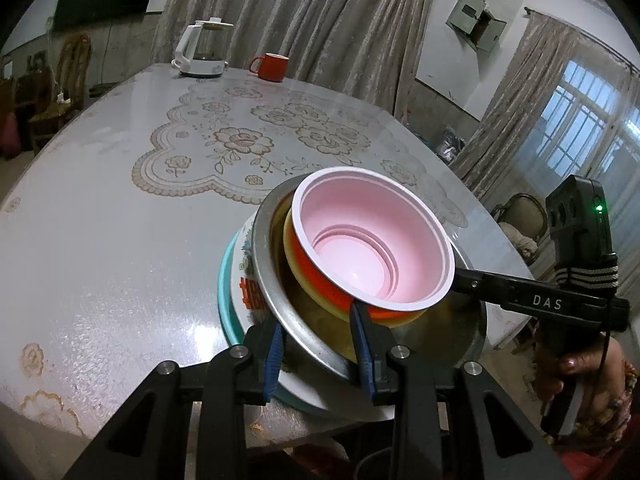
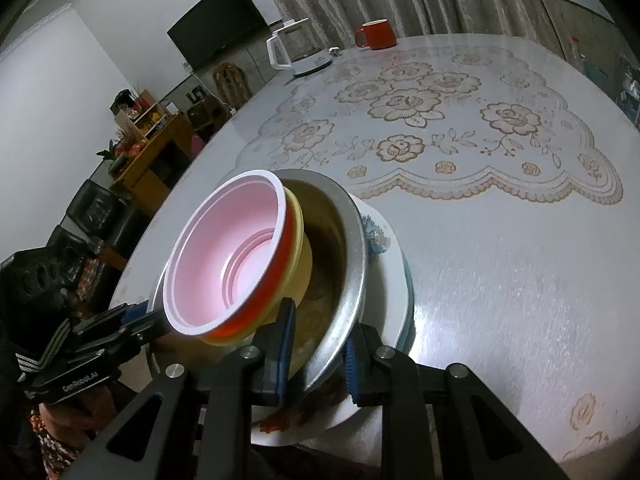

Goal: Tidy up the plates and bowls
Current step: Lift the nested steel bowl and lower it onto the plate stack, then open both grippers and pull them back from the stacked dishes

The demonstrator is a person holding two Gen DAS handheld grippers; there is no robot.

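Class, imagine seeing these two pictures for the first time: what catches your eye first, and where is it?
The pink bowl, nested in yellow bowl and steel basin on a plate at the table's near edge. Both grippers, left and right, straddle the basin's rim. Far back stands a red mug.
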